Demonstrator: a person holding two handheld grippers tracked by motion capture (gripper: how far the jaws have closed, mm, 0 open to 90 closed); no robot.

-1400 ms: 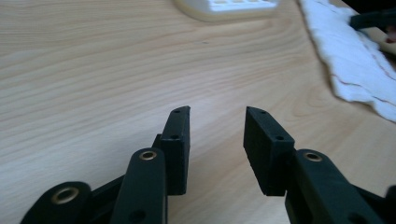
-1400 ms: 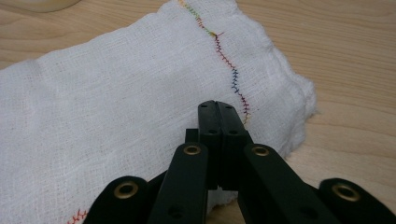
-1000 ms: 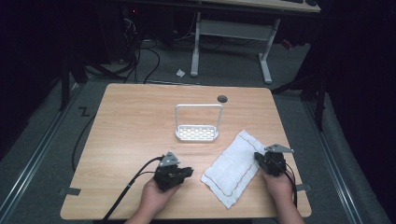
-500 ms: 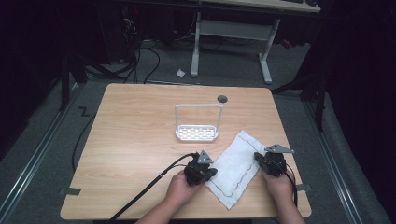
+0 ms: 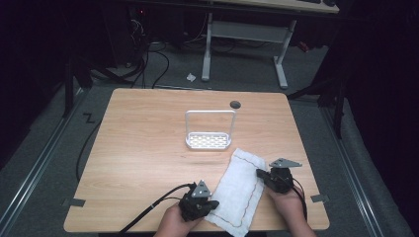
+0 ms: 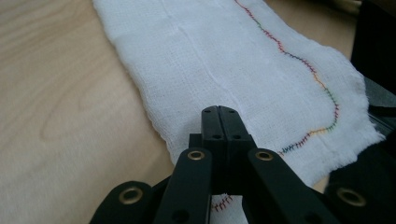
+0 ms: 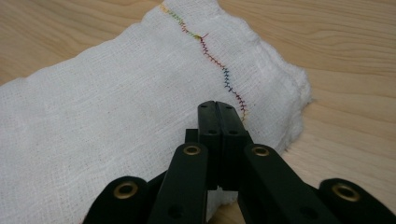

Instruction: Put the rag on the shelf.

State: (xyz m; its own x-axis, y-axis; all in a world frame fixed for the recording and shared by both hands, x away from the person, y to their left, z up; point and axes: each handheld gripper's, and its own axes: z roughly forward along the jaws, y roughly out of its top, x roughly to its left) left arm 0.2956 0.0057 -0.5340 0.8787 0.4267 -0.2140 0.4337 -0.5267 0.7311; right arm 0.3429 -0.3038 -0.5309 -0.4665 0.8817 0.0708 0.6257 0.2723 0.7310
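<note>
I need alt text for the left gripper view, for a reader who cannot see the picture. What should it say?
The left gripper, its two black jaws pressed together, sits over the near edge of a white gauze cloth lying flat on a light wooden table. A wavy line of multicoloured stitching runs along the cloth's right side.

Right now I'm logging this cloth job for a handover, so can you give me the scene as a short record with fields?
surface: wooden table
cloth: white cloth with coloured stitching, lying flat near the front edge
left gripper: jaws shut, at the cloth's near left corner
right gripper: jaws shut, at the cloth's right edge
rack: white wire rack behind the cloth, apart from it
grip on cloth: cannot tell
</note>
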